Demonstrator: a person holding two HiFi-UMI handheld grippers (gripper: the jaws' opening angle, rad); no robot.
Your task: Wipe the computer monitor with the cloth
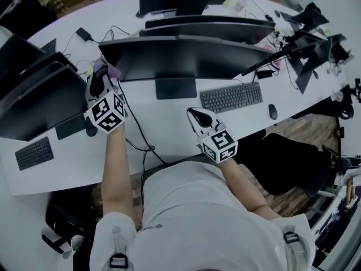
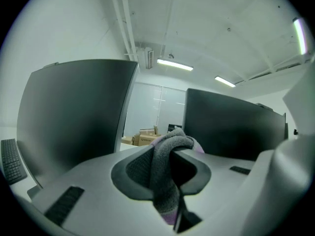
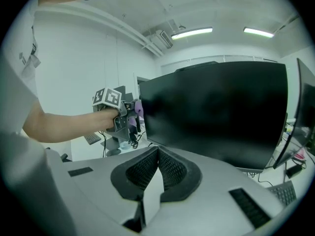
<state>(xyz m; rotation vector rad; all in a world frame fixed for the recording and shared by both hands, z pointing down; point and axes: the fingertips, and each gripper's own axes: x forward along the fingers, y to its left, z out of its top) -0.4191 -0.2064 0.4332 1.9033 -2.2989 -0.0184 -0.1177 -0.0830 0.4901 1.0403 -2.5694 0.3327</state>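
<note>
The target monitor (image 1: 186,56) is a wide black screen, dark, standing in the middle of the white desk (image 1: 163,134). A grey and purple cloth (image 1: 114,70) is pinched in my left gripper (image 1: 105,75), which is held up at the screen's left edge. In the left gripper view the cloth (image 2: 165,181) fills the gap of the left gripper (image 2: 170,150), with the monitor (image 2: 231,127) just to the right. My right gripper (image 1: 197,116) hovers over the desk in front of the screen, shut and empty. Its own view shows the right gripper (image 3: 157,150) below the monitor (image 3: 216,112), with the left gripper (image 3: 123,118) and cloth (image 3: 139,107) at the screen's left side.
A black keyboard (image 1: 231,97) and mouse (image 1: 273,112) lie right of the monitor's base (image 1: 176,88). Another dark monitor (image 1: 34,95) with a small keyboard (image 1: 34,153) stands to the left. Cables (image 1: 141,143) trail across the desk. More monitors stand behind, and a black chair (image 1: 293,162) is at the right.
</note>
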